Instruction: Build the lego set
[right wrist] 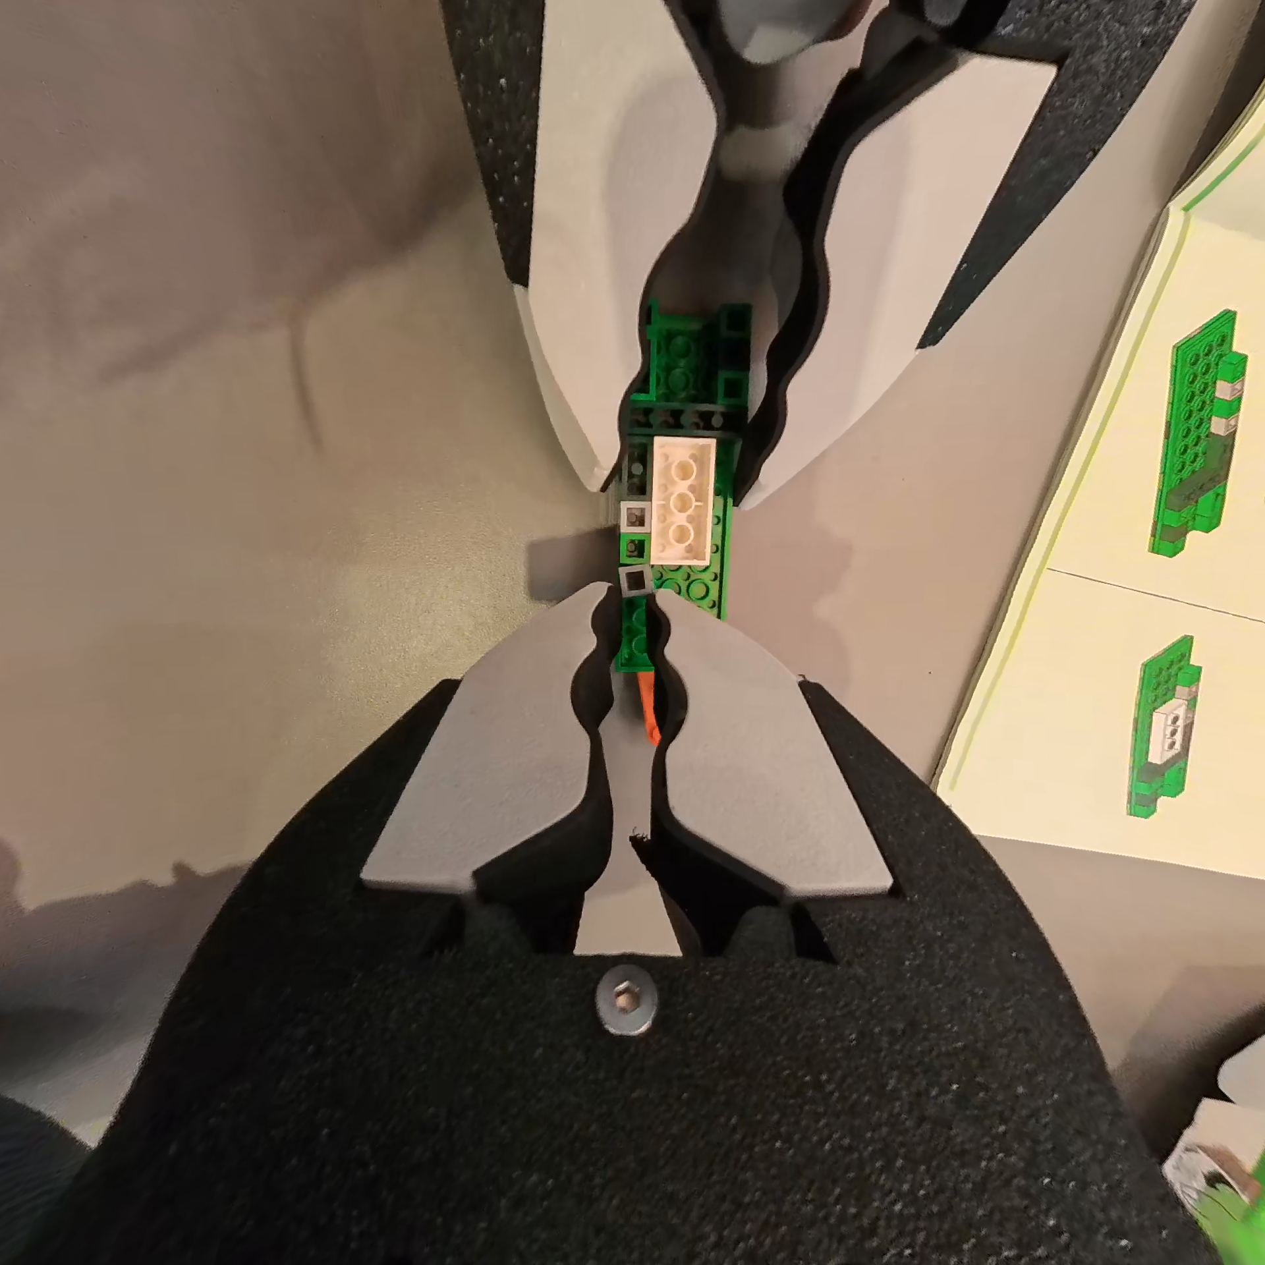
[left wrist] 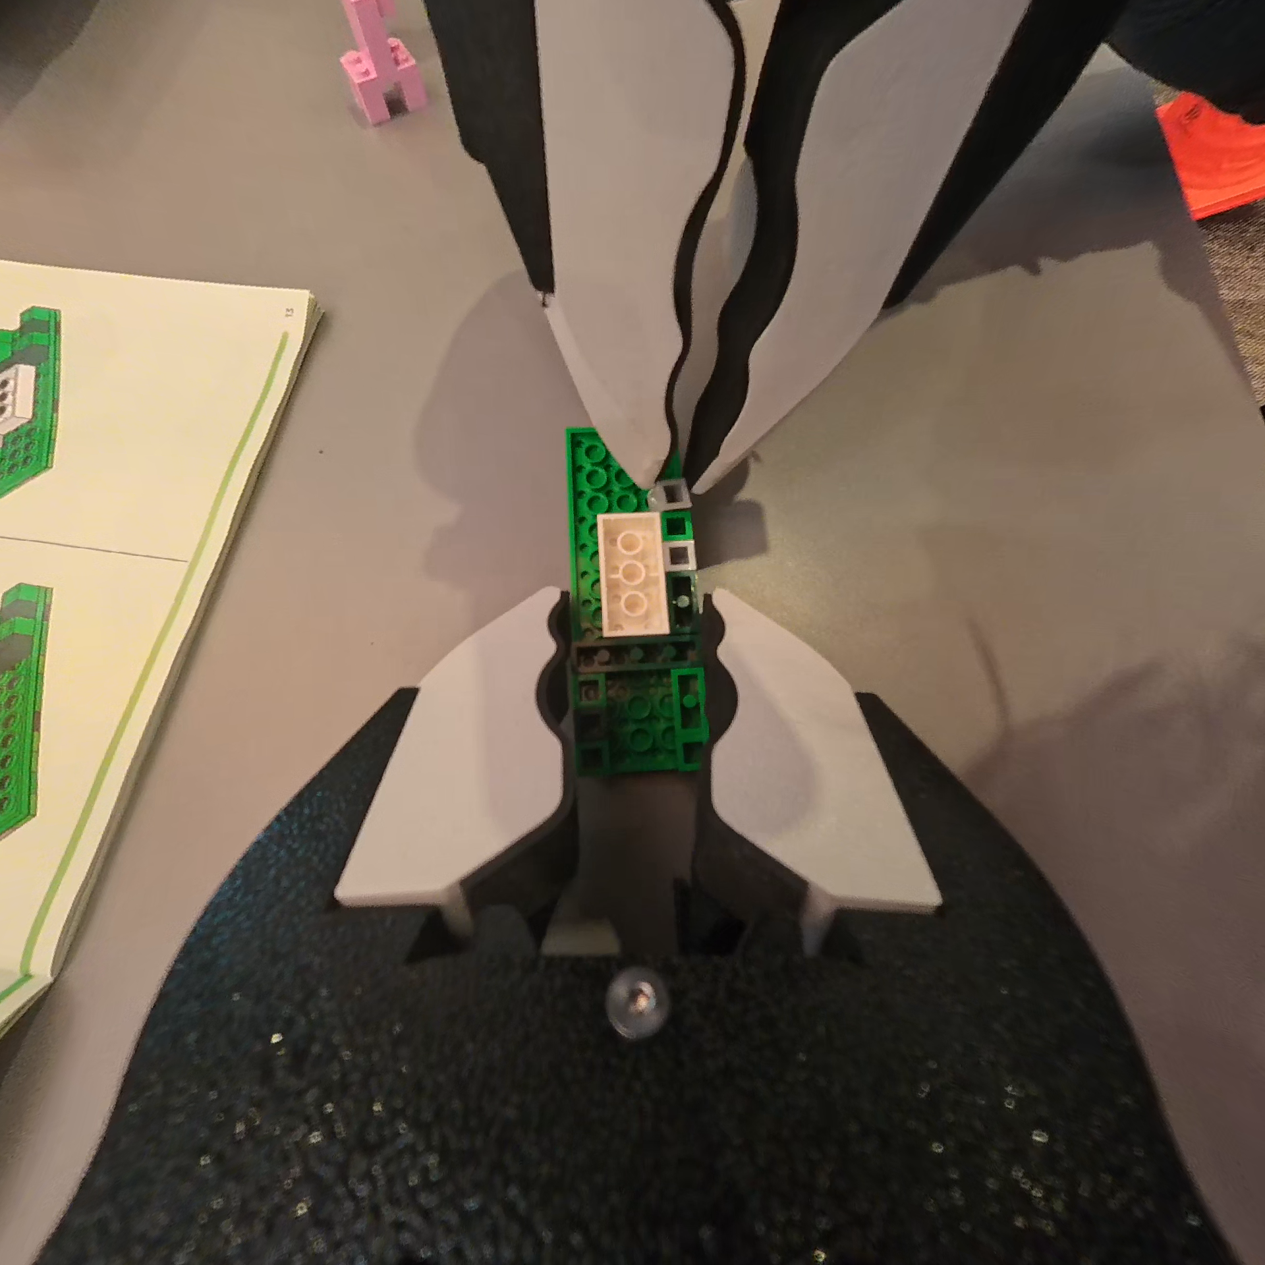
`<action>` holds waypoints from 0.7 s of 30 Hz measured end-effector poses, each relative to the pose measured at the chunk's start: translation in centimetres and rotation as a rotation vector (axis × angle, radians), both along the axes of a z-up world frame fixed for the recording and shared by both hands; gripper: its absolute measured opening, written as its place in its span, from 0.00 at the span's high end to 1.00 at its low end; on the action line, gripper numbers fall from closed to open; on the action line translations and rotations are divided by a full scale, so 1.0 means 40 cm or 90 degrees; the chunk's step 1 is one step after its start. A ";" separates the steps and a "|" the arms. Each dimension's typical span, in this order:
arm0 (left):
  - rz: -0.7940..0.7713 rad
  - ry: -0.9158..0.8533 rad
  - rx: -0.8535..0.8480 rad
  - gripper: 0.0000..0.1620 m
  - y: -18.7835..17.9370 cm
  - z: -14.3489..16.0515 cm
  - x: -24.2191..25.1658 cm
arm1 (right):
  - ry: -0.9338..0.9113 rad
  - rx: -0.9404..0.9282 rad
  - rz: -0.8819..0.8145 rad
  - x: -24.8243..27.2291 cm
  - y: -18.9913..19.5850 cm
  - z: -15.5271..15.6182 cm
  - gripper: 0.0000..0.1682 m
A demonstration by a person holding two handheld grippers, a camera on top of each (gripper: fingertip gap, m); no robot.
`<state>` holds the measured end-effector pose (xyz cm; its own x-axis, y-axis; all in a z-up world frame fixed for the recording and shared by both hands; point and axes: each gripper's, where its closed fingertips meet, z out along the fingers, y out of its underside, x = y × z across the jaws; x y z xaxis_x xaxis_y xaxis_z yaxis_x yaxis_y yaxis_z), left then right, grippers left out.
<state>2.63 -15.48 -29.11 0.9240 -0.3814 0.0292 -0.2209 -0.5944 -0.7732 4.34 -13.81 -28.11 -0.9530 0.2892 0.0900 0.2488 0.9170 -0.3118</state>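
A green lego assembly (left wrist: 640, 719) is held up over the grey table, its underside toward both cameras. It carries a white brick (left wrist: 633, 573) and two small grey pieces (left wrist: 680, 556) along one edge. My left gripper (left wrist: 636, 602) is shut on its near end. My right gripper (left wrist: 674, 476) comes from the opposite side and pinches the far end next to the outer grey piece. In the right wrist view my right gripper (right wrist: 633, 597) is shut on the green assembly (right wrist: 688, 369), and a thin orange bit (right wrist: 650, 715) shows between its fingers. The left gripper (right wrist: 674, 489) grips the far end there.
An open instruction booklet (left wrist: 137, 547) lies on the table at the left, and shows at the right in the right wrist view (right wrist: 1109, 616). A pink lego figure (left wrist: 383, 68) stands at the far left. An orange object (left wrist: 1218, 157) lies far right. A bag with green parts (right wrist: 1218, 1177) lies at the bottom right. My two grippers' fingertips are within a few centimetres of each other.
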 end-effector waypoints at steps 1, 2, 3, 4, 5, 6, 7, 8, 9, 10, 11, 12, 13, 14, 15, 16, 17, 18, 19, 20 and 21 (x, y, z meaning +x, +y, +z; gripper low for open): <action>0.000 0.000 0.000 0.78 0.000 0.000 0.000 | 0.000 -0.002 0.000 0.000 0.000 0.000 0.96; 0.000 -0.001 0.000 0.78 0.000 0.000 0.000 | 0.001 -0.003 0.000 -0.001 0.000 0.000 0.96; 0.000 -0.002 0.000 0.78 0.000 0.000 0.000 | 0.003 -0.004 -0.001 -0.002 0.001 -0.001 0.96; 0.000 -0.002 0.000 0.78 0.000 0.000 0.000 | 0.005 -0.005 -0.002 -0.002 0.002 -0.003 0.96; 0.000 -0.003 0.000 0.78 0.000 0.000 0.000 | 0.007 -0.007 -0.003 -0.003 0.003 -0.005 0.96; 0.000 -0.003 0.000 0.78 0.000 0.000 0.000 | 0.010 -0.010 -0.004 -0.004 0.003 -0.006 0.96; 0.000 -0.003 0.000 0.78 0.000 0.000 0.000 | 0.013 -0.015 -0.004 -0.004 0.002 -0.007 0.96; 0.000 -0.003 0.000 0.78 0.000 0.000 0.000 | 0.017 -0.020 -0.004 -0.004 0.002 -0.008 0.95; 0.000 -0.004 0.000 0.78 0.000 0.000 0.000 | 0.021 -0.025 -0.006 -0.004 0.002 -0.007 0.95; -0.001 -0.004 0.000 0.78 0.000 0.000 0.000 | 0.026 -0.031 -0.005 -0.005 0.002 -0.006 0.95; -0.001 -0.004 0.000 0.78 0.000 0.000 0.000 | 0.031 -0.040 -0.004 -0.005 0.002 -0.004 0.94; -0.001 -0.005 0.001 0.78 -0.001 0.000 0.000 | 0.037 -0.050 -0.002 -0.005 0.001 -0.002 0.94; -0.001 -0.005 0.001 0.78 0.000 0.000 0.000 | 0.043 -0.063 0.002 -0.005 -0.001 0.000 0.93; -0.002 -0.006 0.001 0.78 0.000 0.000 0.000 | 0.049 -0.080 0.008 -0.003 -0.003 0.002 0.92; -0.002 -0.007 0.002 0.78 -0.001 0.000 0.000 | 0.058 -0.097 0.013 -0.004 -0.004 0.004 0.91; -0.002 -0.009 0.002 0.78 -0.001 0.000 0.000 | 0.066 -0.114 0.015 -0.004 -0.002 0.005 0.90; -0.002 -0.010 0.001 0.78 -0.001 0.000 0.000 | 0.071 -0.137 0.014 -0.004 0.001 0.007 0.89; -0.002 -0.009 0.001 0.78 -0.001 0.000 0.000 | 0.074 -0.168 0.010 -0.004 0.001 0.011 0.89; -0.002 -0.009 0.002 0.78 -0.001 0.000 0.000 | 0.077 -0.204 0.005 -0.004 0.000 0.015 0.89; -0.002 -0.009 0.002 0.78 -0.001 0.000 0.000 | 0.081 -0.239 0.000 -0.004 -0.003 0.019 0.89; -0.002 -0.009 0.001 0.78 -0.001 0.000 0.000 | 0.091 -0.270 -0.003 -0.005 -0.006 0.022 0.90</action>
<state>2.65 -15.51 -29.12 0.9225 -0.3839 0.0413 -0.2116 -0.5920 -0.7777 4.15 -14.03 -27.22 -0.9381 0.3338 0.0925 0.1807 0.6993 -0.6916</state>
